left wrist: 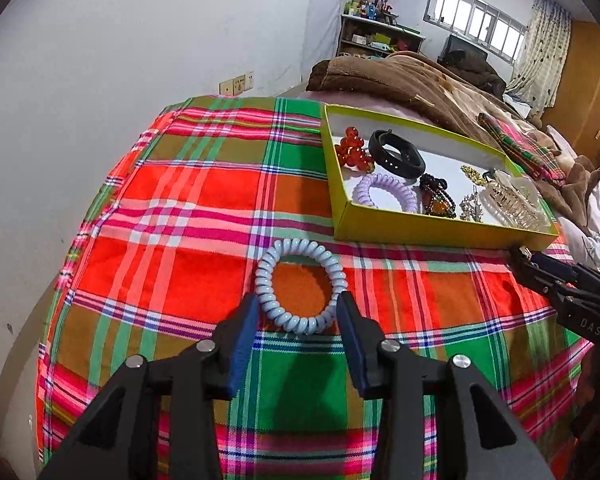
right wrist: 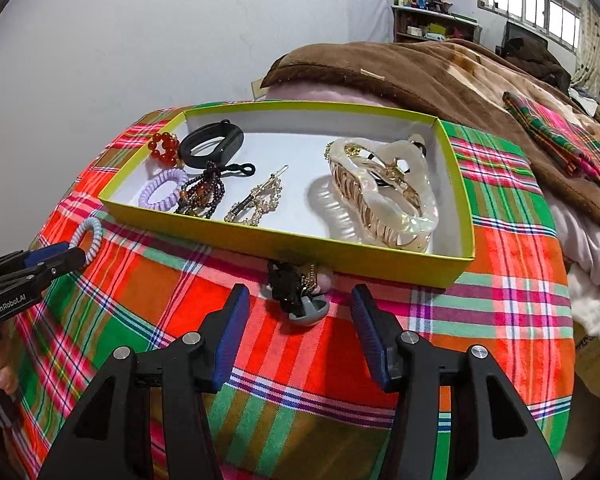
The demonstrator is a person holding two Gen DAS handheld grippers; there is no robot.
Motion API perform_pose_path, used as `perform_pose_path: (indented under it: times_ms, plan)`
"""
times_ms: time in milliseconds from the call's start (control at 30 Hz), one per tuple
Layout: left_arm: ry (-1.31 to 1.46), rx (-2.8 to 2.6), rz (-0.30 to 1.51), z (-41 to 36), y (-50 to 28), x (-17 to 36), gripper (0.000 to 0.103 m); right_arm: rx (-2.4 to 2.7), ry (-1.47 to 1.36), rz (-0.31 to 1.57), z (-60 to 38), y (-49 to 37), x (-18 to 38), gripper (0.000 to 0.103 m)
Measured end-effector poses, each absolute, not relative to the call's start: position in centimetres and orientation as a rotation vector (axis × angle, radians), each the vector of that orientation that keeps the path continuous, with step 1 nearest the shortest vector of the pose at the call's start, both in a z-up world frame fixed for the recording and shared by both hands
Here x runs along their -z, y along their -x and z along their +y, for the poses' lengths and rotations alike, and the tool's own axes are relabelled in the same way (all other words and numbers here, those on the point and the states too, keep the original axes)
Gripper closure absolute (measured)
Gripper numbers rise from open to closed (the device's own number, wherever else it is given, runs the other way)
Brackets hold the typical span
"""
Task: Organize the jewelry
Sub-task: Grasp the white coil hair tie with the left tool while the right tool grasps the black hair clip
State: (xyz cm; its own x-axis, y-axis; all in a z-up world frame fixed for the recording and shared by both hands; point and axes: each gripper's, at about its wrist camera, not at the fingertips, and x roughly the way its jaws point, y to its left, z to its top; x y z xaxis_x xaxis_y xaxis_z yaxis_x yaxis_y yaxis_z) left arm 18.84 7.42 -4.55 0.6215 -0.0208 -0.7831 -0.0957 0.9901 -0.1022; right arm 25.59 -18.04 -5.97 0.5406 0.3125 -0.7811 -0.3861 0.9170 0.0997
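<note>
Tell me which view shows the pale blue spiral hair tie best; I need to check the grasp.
The left wrist view: the pale blue spiral hair tie lies whole on the plaid cloth, its near side between the left gripper fingertips. The right wrist view shows it small at the left edge, partly hidden behind that gripper.

We are in a lived-in bedroom of a home. A bed beside us carries a rumpled brown blanket (right wrist: 440,76) and pale bedding, and a bright plaid cloth (left wrist: 204,208) is spread over the surface nearest us. Against the far white wall a wooden shelf (left wrist: 374,36) is crowded with bottles, small boxes and a vase of dried branches. A barred window (left wrist: 474,20) with a patterned curtain (left wrist: 540,48) lets in daylight, and wall sockets (left wrist: 236,84) sit low on the wall.
</note>
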Motion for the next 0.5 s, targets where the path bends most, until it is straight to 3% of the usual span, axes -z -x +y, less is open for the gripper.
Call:
perform_pose_path:
  times_ms: [67,100,133,167,500]
  plan:
    - [0.132,-0.044,0.893,7.28,-18.84,4.44,0.072,-0.418,0.091,0.907,-17.90,-25.56,5.97,0.053]
    - [0.127,-0.049,0.886,7.22,-18.84,4.33,0.079,-0.419,0.094,0.906,-17.76,-25.58,6.00,0.064]
    - [0.119,-0.054,0.894,7.15,-18.97,4.36,0.093,-0.416,0.102,0.906,-17.63,-25.57,6.04,0.069]
    - [0.127,-0.047,0.903,7.19,-19.05,4.48,0.094,-0.414,0.107,0.905,-17.54,-25.53,6.08,0.073]
    - [0.137,-0.013,0.874,7.03,-18.36,3.93,0.095,-0.418,0.104,0.880,-17.80,-24.68,5.52,0.077]
